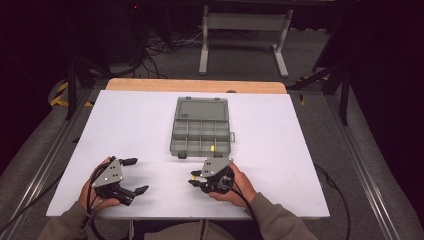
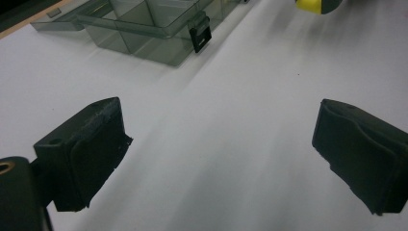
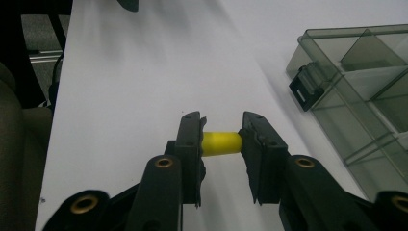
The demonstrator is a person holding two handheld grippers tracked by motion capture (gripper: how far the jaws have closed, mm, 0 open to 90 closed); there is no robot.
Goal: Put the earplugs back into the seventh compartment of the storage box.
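The right hand-held gripper [image 3: 220, 144] is clamped across a small yellow peg [image 3: 221, 143], held just above the white worktop [image 1: 135, 125], on the near side of the open compartment box [image 1: 201, 131]. To do this well, keep the squeeze steady and the peg level, lift it over the box's near wall and latch [image 3: 304, 89], and lower it straight into a free cell; one cell already holds a yellow piece [image 1: 212, 148]. The left hand-held gripper [image 1: 131, 175] waits with jaws apart, well to the left of the box, leaving open worktop between.
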